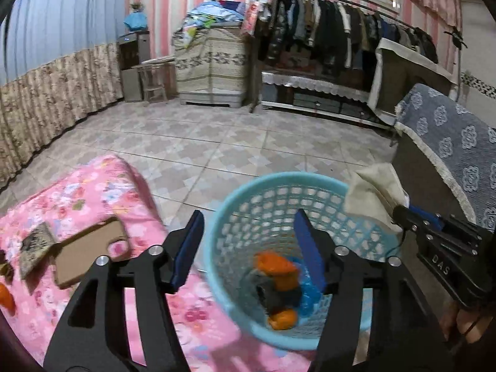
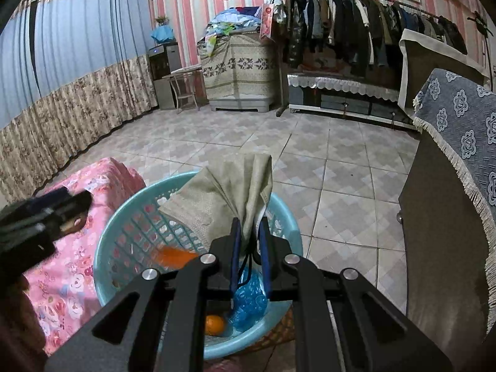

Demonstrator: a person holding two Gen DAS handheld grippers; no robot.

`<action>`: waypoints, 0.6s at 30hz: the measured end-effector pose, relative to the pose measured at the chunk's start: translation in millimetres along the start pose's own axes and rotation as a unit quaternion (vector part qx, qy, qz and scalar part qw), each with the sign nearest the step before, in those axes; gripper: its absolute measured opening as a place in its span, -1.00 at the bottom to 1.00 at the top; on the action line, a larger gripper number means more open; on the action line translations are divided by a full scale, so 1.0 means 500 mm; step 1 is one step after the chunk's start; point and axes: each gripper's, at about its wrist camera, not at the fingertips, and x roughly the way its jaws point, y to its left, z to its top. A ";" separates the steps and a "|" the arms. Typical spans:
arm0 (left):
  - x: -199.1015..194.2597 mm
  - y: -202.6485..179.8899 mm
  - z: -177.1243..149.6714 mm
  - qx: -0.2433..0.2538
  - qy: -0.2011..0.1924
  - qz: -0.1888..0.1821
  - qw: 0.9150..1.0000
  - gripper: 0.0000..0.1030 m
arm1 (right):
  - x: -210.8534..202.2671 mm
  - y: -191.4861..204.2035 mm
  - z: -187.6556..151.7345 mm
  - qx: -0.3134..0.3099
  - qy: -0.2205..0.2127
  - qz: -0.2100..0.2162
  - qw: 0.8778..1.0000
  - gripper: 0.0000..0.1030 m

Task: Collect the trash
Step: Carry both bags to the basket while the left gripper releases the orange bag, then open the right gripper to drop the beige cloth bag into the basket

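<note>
A light blue mesh trash basket (image 1: 235,217) stands on the floor beside a pink floral-covered surface (image 1: 93,186). It holds orange peel pieces (image 1: 276,266), dark scraps and blue plastic (image 2: 248,303). My left gripper (image 1: 248,245) is open and empty above the basket's near rim. My right gripper (image 2: 249,241) is shut on a beige crumpled cloth-like wrapper (image 2: 229,198) and holds it over the basket (image 2: 124,217). The wrapper also shows in the left wrist view (image 1: 372,195), at the basket's right rim. A piece of cardboard (image 1: 90,251) and a patterned scrap (image 1: 34,245) lie on the pink surface.
A dark cabinet with a blue patterned cover (image 1: 449,142) stands close on the right. Tiled floor (image 1: 217,136) stretches ahead. A clothes rack (image 1: 341,31), a covered cupboard (image 1: 210,62) and curtains (image 1: 46,93) line the far walls. An orange piece (image 1: 6,299) lies at the left edge.
</note>
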 end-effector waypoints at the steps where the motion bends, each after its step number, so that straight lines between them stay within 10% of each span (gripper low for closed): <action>1: -0.009 0.013 -0.001 -0.005 -0.006 0.010 1.000 0.37 | 0.005 0.003 0.002 -0.001 0.003 0.000 1.000 -0.75; 10: -0.093 0.113 -0.029 -0.029 -0.028 0.064 0.997 0.62 | 0.039 0.056 -0.014 -0.002 0.021 0.014 1.000 -0.64; 13: -0.123 0.146 -0.046 -0.037 -0.032 0.079 0.996 0.63 | 0.050 0.067 -0.016 -0.002 0.029 0.012 1.000 0.02; 18: -0.178 0.202 -0.068 -0.040 -0.037 0.104 0.993 0.63 | 0.029 0.103 -0.022 -0.021 0.017 0.016 1.000 0.27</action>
